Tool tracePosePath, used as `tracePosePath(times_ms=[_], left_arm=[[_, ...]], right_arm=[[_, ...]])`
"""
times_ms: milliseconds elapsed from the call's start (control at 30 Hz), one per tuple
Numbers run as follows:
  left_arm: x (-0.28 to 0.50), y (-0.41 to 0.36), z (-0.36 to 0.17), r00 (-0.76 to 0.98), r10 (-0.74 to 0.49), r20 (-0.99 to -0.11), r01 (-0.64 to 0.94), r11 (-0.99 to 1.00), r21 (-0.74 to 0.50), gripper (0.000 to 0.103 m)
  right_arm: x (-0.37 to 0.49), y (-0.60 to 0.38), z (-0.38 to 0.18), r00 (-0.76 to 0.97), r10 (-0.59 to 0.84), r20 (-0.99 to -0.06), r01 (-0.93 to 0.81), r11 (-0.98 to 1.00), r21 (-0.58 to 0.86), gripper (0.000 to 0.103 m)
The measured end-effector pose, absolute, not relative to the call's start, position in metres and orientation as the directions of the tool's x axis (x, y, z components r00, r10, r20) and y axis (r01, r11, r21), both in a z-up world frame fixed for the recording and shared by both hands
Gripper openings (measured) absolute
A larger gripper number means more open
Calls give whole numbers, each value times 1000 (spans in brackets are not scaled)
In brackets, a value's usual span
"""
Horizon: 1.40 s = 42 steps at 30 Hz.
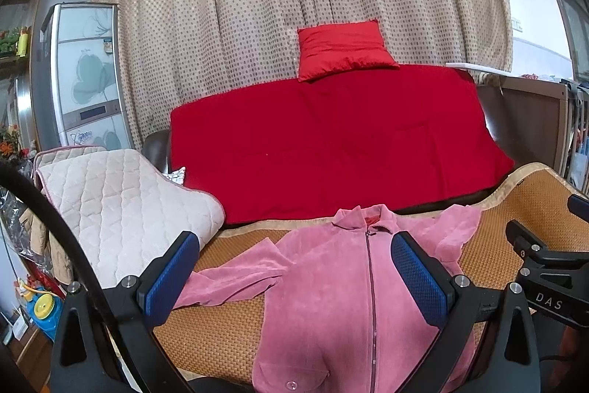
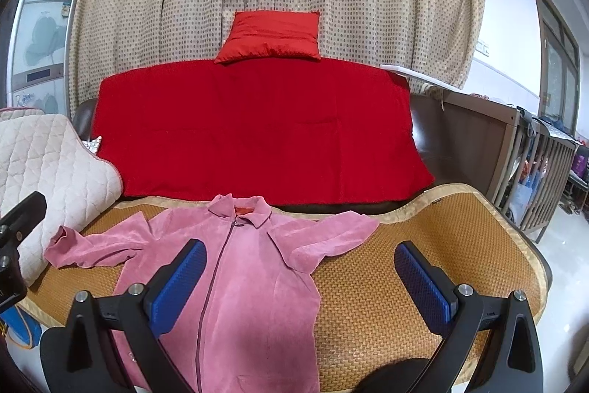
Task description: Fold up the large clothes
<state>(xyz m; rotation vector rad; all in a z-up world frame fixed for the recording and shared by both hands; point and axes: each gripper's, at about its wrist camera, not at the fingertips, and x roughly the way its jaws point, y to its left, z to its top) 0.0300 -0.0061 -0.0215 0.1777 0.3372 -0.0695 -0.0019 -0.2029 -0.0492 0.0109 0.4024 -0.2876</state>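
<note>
A pink zip-front jacket (image 1: pixel 331 282) lies face up on a woven orange mat (image 1: pixel 221 337), collar toward the sofa back, both sleeves spread out to the sides. It also shows in the right wrist view (image 2: pixel 254 282) on the mat (image 2: pixel 386 301). My left gripper (image 1: pixel 294 267) is open and empty, held above the jacket's chest and left sleeve. My right gripper (image 2: pixel 300 279) is open and empty, above the jacket's right side and the mat. Part of the right gripper's body (image 1: pixel 552 267) shows at the right of the left wrist view.
A red blanket (image 1: pixel 331 142) covers the sofa back with a red cushion (image 1: pixel 342 50) on top. A quilted cream pad (image 1: pixel 121 209) lies at the mat's left end. A fridge (image 1: pixel 81 72) stands left, a wooden crib (image 2: pixel 545 164) right, dotted curtains behind.
</note>
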Motion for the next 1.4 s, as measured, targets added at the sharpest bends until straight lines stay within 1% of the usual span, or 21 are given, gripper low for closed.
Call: tracePosePath(times_ms=[333,567,733,833,967,1067,1133,1167,1200,1233,1300,1333,1400], left_arm=[[59,-17,-33,928,-31,-371,102,979,175,103],[100,-31,-48,913,-11,-409,100,975,197,103],[152,-45,-73,878,-2,-479,112,973,202,103],[195,-52,-102,830,-44,-557,159,974,159,103],[267,-56,-166,678,-110,-727,211,976,49,103],[303,-55,-211,604,-58,-795,161,986,50,103],[310,-52,-229,602,-63,-796,145,989,32,103],[311,-52,-234,611,-54,-790,138,990,39,103],[313,-52,-236,619,-36,-785,133,989,59,103],[317,-54,-238,626,-13,-780,128,988,86,103],[324,-57,-238,641,15,-767,116,986,116,103],[325,-57,-237,651,13,-759,115,986,116,103],[328,-58,-238,655,9,-755,122,985,118,103]], right_arm=[[25,-215,-55,863,-295,-411,295,953,-64,103],[58,-231,-64,840,-309,-445,309,948,-77,103],[94,-254,-80,813,-318,-488,323,943,-78,103],[123,-275,-96,789,-316,-527,329,942,-72,103],[170,-333,-131,779,-207,-592,292,955,50,103],[210,-407,-174,746,-114,-656,314,929,196,103],[228,-463,-207,718,-46,-695,392,852,348,103],[232,-491,-224,727,-5,-686,433,780,453,103],[235,-517,-241,752,41,-658,457,688,564,103],[238,-534,-253,763,78,-642,467,620,630,102],[250,-553,-271,774,150,-615,458,538,707,100],[257,-557,-277,772,170,-612,456,524,720,97],[275,-558,-285,755,176,-632,472,523,710,93]])
